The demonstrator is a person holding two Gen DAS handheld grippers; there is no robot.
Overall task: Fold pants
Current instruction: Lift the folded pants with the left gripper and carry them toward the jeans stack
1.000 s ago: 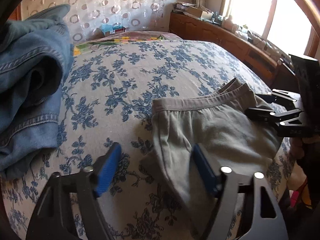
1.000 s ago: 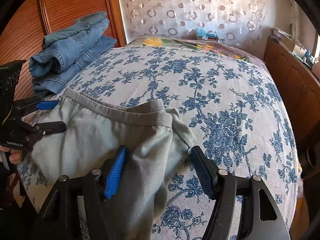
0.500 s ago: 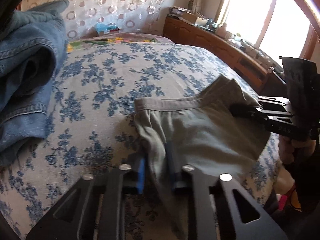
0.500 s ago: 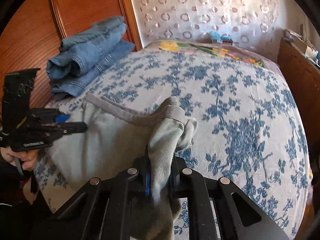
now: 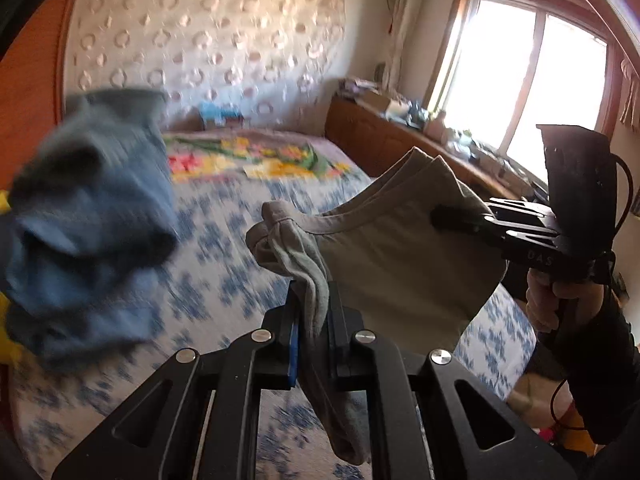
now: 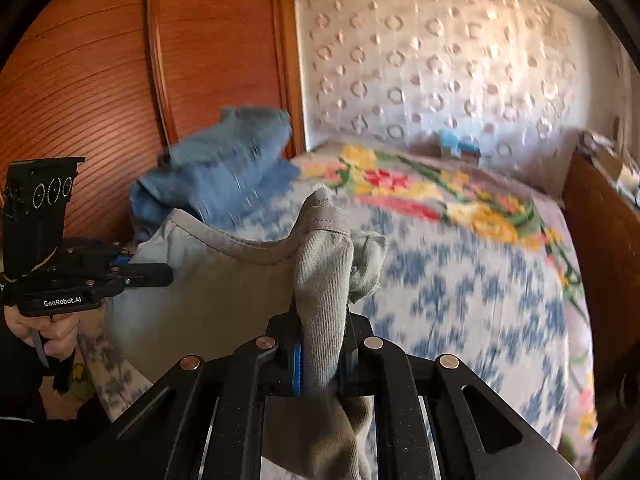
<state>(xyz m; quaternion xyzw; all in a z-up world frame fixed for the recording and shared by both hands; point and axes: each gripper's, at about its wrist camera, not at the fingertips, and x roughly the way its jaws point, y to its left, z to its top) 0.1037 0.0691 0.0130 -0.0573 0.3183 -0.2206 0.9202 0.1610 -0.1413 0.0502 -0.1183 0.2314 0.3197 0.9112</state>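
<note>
The grey-green pants (image 5: 392, 248) hang in the air above the bed, stretched by the waistband between both grippers. My left gripper (image 5: 314, 300) is shut on one end of the waistband; cloth drapes down between its fingers. My right gripper (image 6: 320, 320) is shut on the other end of the pants (image 6: 224, 280). In the left wrist view the right gripper (image 5: 452, 216) shows at the right, pinching the cloth. In the right wrist view the left gripper (image 6: 160, 272) shows at the left, pinching the cloth.
A pile of folded blue jeans (image 5: 84, 216) lies at the left of the bed (image 5: 224, 248), next to a wooden wardrobe (image 6: 120, 80). A floral blanket (image 6: 440, 192) covers the bed's far end. A wooden cabinet (image 5: 384, 140) with clutter stands under the window.
Both grippers have lifted the pants off the bed by the waistband, having closed on it about half a second ago. Both views tilted upward and are motion-blurred.
</note>
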